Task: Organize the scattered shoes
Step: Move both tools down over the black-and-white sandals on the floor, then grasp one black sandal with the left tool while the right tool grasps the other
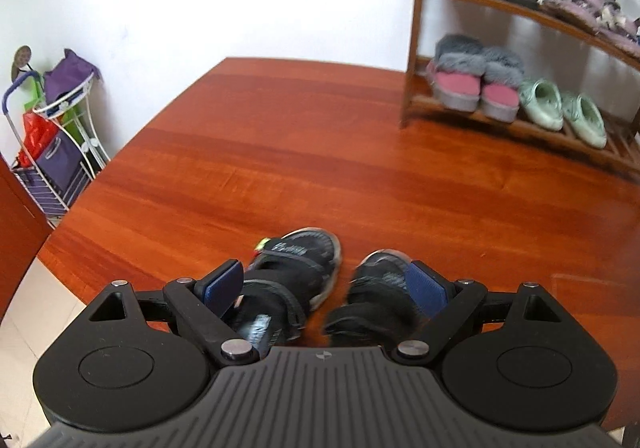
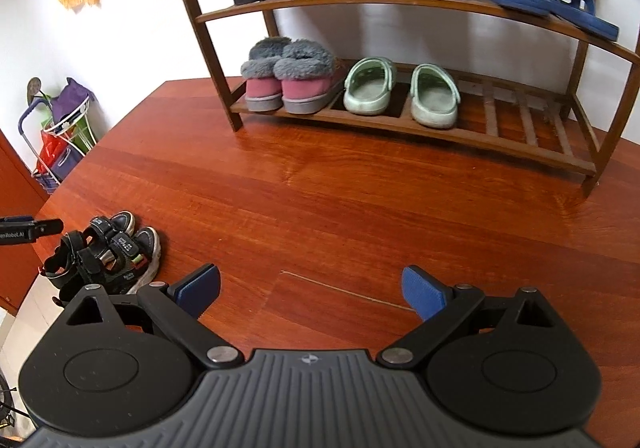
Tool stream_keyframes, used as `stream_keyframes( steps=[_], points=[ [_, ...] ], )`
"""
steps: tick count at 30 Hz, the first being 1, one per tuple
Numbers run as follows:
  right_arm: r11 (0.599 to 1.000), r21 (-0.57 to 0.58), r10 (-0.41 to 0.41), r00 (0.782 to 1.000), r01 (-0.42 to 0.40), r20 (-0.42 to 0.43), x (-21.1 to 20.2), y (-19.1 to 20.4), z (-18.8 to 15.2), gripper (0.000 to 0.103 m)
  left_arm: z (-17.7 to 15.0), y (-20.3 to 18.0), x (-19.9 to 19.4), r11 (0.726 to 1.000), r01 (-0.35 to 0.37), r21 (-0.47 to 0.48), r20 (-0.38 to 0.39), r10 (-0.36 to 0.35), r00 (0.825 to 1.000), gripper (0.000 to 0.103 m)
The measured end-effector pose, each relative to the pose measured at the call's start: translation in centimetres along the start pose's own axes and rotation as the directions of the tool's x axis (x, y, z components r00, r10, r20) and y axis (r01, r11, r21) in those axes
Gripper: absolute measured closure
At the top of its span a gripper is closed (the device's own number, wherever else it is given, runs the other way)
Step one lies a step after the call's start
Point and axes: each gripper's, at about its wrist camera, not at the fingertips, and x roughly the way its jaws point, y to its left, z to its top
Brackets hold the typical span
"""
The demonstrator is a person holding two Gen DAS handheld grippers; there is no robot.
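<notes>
Black sandals [image 1: 304,288] lie between the open left hand-held gripper [image 1: 326,288]; right hand-held gripper [image 2: 312,292] open, empty.

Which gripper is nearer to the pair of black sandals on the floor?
Left. The left gripper is right over the black sandals, its open jaws straddling the pair. The right gripper is open over bare floor, with the sandals off to its left.
</notes>
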Motion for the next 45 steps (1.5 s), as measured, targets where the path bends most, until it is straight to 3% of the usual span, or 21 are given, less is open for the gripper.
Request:
stream_keyframes(
  steps=[13, 19, 26, 36, 45],
  points=[
    [0.998, 0.048, -0.046, 0.999, 0.046, 0.0, 1.6, 5.8, -0.3, 0.004, -0.7, 4.7, 5.9, 0.99, 0.108, 0.096, -0.118, -0.096, 0.988, 0.013],
    [0.994, 0.08, -0.069, 0.998, 0.069, -0.002, 2.1, 7.7, -0.6, 0.004, -1.4, 5.5, 8.2, 0.972, 0.206, 0.114, -0.173, -0.184, 0.967, 0.013],
    [0.991, 0.098, -0.089, 0.996, 0.09, -0.012, 2.5, 9.4, -0.9, 0.004, -2.2, 5.6, 10.1, 0.96, 0.246, 0.136, -0.212, -0.214, 0.954, 0.013],
    [0.991, 0.096, -0.094, 0.995, 0.096, -0.02, 2.9, 11.0, -1.0, 0.004, -2.9, 5.9, 11.4, 0.955, 0.25, 0.16, -0.22, -0.213, 0.952, 0.015],
    [0.997, 0.073, -0.013, 0.998, 0.018, -0.064, 5.4, 13.1, -1.4, 0.004, -2.9, 6.7, 11.1, 0.968, 0.234, 0.085, -0.171, -0.217, 0.961, 0.035]
  ],
)
